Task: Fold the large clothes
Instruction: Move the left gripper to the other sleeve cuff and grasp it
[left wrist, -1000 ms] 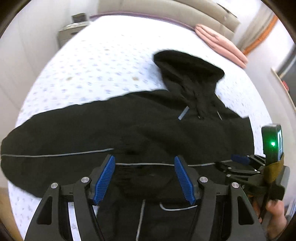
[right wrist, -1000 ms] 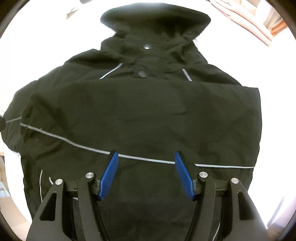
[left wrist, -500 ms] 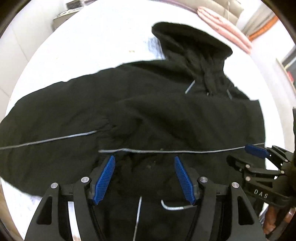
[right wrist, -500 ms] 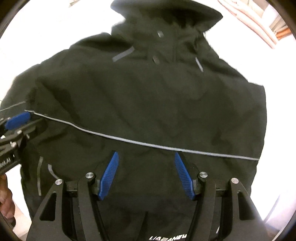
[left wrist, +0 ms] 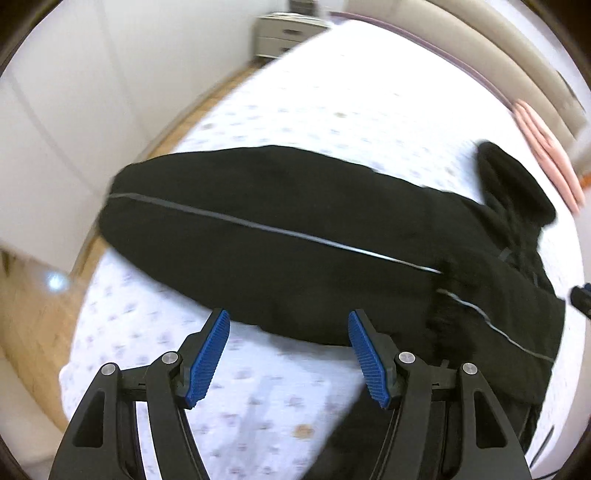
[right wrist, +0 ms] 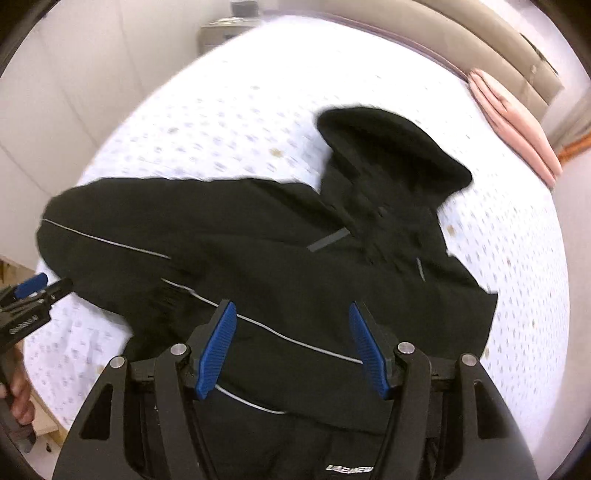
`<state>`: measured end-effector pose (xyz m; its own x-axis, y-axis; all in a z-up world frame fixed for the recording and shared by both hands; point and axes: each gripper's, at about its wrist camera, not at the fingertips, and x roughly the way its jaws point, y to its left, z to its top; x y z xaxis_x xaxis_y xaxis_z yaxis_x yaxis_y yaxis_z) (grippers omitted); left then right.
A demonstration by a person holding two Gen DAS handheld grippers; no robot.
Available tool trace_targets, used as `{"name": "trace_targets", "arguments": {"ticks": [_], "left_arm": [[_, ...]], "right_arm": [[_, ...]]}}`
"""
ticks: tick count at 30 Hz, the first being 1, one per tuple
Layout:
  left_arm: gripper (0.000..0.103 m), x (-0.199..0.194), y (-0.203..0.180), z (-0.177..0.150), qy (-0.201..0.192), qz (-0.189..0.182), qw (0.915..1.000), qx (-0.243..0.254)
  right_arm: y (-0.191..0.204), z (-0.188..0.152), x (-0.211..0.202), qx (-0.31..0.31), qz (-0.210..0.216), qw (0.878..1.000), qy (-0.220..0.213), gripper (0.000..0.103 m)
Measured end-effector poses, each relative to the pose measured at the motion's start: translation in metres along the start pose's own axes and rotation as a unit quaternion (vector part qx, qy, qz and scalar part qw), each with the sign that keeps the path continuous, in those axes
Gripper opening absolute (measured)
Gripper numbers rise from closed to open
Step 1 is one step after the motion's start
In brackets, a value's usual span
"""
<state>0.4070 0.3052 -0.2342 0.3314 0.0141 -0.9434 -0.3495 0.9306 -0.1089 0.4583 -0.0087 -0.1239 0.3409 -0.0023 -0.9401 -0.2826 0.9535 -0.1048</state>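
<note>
A black hooded jacket (right wrist: pixel 332 266) with thin grey piping lies flat on the bed, hood pointing toward the headboard. Its left sleeve (left wrist: pixel 258 240) stretches out to the bed's left edge; the right sleeve is folded over the body. My left gripper (left wrist: pixel 290 354) is open and empty, just short of the outstretched sleeve's near edge, above bare sheet. My right gripper (right wrist: pixel 291 347) is open and empty above the jacket's lower body. The left gripper also shows at the left edge of the right wrist view (right wrist: pixel 33 291).
The bed has a white sheet (left wrist: pixel 332 96) with small faint prints. Folded pink cloth (right wrist: pixel 513 122) lies by the beige headboard (left wrist: pixel 480 48). A nightstand (left wrist: pixel 284 33) stands at the far left corner. Wood floor (left wrist: pixel 33 314) and a white wall run along the bed's left side.
Both grippers have pulled back and up from the jacket. The left gripper has swung left, from over the jacket's body to the outstretched sleeve. Both stay open.
</note>
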Motion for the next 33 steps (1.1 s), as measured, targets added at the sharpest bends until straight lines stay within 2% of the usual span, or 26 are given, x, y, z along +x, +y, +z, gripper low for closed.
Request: {"name": "trace_targets", "arguments": {"ticks": [4, 8, 12, 14, 17, 19, 22, 24, 27, 29, 30, 31, 32, 33], "left_arm": [[0.069, 0.008, 0.037, 0.001, 0.003, 0.014, 0.9989, -0.044], [0.069, 0.023, 0.056, 0.004, 0.003, 0.022, 0.9970, -0.075], [0.069, 0.052, 0.084, 0.007, 0.016, 0.010, 0.9905, -0.137], [0.069, 0.063, 0.104, 0.006, 0.019, -0.002, 0.9846, -0.174], [0.069, 0.077, 0.136, 0.005, 0.015, -0.034, 0.9715, -0.234], [0.069, 0.086, 0.159, 0.004, 0.011, -0.059, 0.9584, -0.279], [0.069, 0.097, 0.178, 0.006, 0.002, -0.090, 0.9450, -0.314], [0.069, 0.104, 0.183, 0.010, -0.004, -0.109, 0.9399, -0.324], [0.069, 0.119, 0.184, 0.020, -0.007, -0.113, 0.9406, -0.320], [0.069, 0.120, 0.176, 0.031, -0.019, -0.100, 0.9473, -0.304], [0.065, 0.120, 0.170, 0.038, -0.024, -0.089, 0.9523, -0.291], [0.049, 0.118, 0.165, 0.042, -0.028, -0.080, 0.9568, -0.278], [0.040, 0.116, 0.162, 0.045, -0.030, -0.071, 0.9603, -0.268], [0.025, 0.112, 0.156, 0.049, -0.035, -0.063, 0.9651, -0.252]], "right_arm": [[0.028, 0.022, -0.006, -0.024, 0.006, 1.000, -0.015, 0.068], [0.056, 0.036, -0.005, -0.043, 0.012, 0.999, -0.017, 0.069], [0.079, 0.040, 0.008, -0.059, 0.017, 0.998, -0.006, 0.069], [0.088, 0.039, 0.016, -0.065, 0.023, 0.998, 0.006, 0.069], [0.090, 0.033, 0.033, -0.074, 0.026, 0.997, 0.023, 0.069], [0.091, 0.028, 0.041, -0.080, 0.020, 0.996, 0.033, 0.069], [0.086, 0.022, 0.051, -0.083, 0.013, 0.995, 0.044, 0.069], [0.082, 0.020, 0.056, -0.083, 0.009, 0.995, 0.049, 0.069], [0.075, 0.014, 0.061, -0.081, 0.003, 0.995, 0.056, 0.069], [0.071, 0.009, 0.063, -0.080, -0.001, 0.995, 0.060, 0.069], [0.068, 0.008, 0.064, -0.080, -0.003, 0.995, 0.062, 0.069], [0.064, 0.004, 0.065, -0.079, -0.008, 0.995, 0.065, 0.069], [0.060, 0.002, 0.066, -0.078, -0.011, 0.995, 0.067, 0.069], [0.055, -0.001, 0.067, -0.077, -0.012, 0.995, 0.069, 0.069]]}}
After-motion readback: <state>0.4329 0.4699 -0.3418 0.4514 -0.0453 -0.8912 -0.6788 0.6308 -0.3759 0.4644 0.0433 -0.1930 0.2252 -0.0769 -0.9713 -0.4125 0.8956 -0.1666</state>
